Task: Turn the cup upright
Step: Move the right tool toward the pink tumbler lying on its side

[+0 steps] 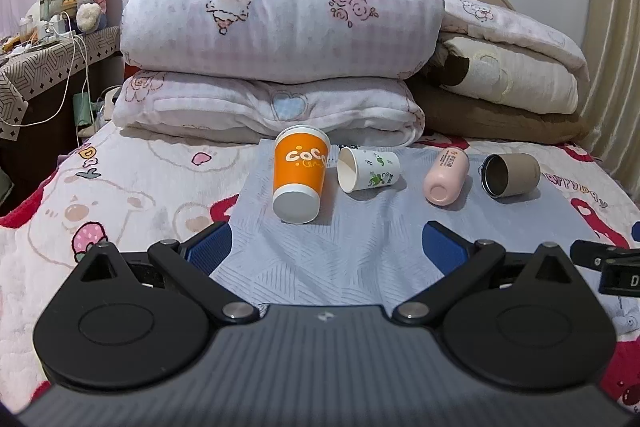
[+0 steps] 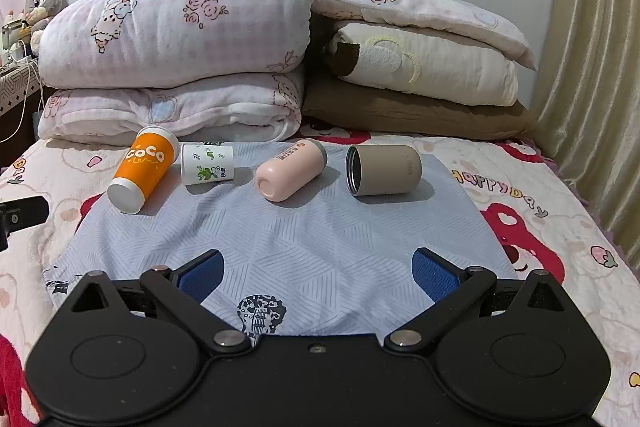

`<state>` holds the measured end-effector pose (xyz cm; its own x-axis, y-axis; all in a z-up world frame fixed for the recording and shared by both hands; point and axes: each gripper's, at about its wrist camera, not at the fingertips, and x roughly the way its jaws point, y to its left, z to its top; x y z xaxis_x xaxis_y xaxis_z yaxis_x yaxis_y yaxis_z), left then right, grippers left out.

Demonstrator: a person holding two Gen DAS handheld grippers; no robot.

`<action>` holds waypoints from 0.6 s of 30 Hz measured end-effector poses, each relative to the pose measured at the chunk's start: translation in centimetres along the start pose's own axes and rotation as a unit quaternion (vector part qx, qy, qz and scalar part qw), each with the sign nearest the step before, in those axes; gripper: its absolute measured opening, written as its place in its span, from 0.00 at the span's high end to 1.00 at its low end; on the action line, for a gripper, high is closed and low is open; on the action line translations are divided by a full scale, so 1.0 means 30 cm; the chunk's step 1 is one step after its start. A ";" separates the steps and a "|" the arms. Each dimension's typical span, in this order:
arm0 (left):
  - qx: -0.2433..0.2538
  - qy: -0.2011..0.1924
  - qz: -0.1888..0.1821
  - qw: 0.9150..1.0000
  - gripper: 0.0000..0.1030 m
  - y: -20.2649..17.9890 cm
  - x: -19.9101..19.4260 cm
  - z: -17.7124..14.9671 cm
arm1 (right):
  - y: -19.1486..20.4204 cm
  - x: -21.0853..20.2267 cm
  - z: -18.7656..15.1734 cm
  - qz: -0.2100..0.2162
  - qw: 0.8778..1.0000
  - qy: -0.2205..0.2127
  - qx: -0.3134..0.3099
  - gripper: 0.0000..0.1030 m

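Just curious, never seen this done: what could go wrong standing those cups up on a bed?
The soft, wrinkled blue cloth may let a righted cup topple again. The orange cup and white paper cup lie close together, so open tongs might knock one. The thin paper cup could crush if squeezed.

orange cup [image 1: 301,174], white cup [image 1: 369,169], pink cup [image 1: 446,177], taupe cup [image 1: 511,174], all on their sides

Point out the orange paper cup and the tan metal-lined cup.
orange paper cup [image 1: 298,169]: left wrist view, on its printed side wall.
tan metal-lined cup [image 2: 390,170]: right wrist view, on its outer side wall.
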<state>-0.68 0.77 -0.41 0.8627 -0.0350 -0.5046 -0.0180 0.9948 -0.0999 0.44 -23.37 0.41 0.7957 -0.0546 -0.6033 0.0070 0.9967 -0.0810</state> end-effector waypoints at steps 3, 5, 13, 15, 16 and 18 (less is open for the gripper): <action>0.011 0.001 -0.001 1.000 0.00 -0.028 -0.006 0.019 | -0.003 0.006 0.004 0.021 1.000 -0.006 0.006 0.01; 0.022 0.010 -0.006 1.000 0.00 -0.048 0.005 0.049 | -0.003 0.014 0.009 0.046 0.999 -0.011 0.007 0.01; 0.096 0.048 -0.025 0.994 0.00 -0.139 0.138 0.222 | -0.035 0.074 0.068 0.129 0.991 -0.047 -0.005 0.01; 0.113 0.050 -0.026 0.992 0.00 -0.166 0.186 0.259 | -0.037 0.111 0.104 0.130 0.990 -0.038 -0.032 0.01; 0.122 0.050 -0.033 0.991 0.00 -0.180 0.214 0.273 | -0.035 0.127 0.119 0.131 0.990 -0.032 -0.041 0.01; 0.130 0.066 -0.048 0.988 0.00 -0.203 0.273 0.294 | -0.034 0.165 0.153 0.144 0.988 -0.025 -0.049 0.01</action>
<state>10.95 -4.74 3.63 0.7805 -0.1257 -0.6124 0.2063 0.9765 0.0625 7.15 -24.37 1.15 0.7849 0.2367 -0.5726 -0.2815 0.9595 0.0108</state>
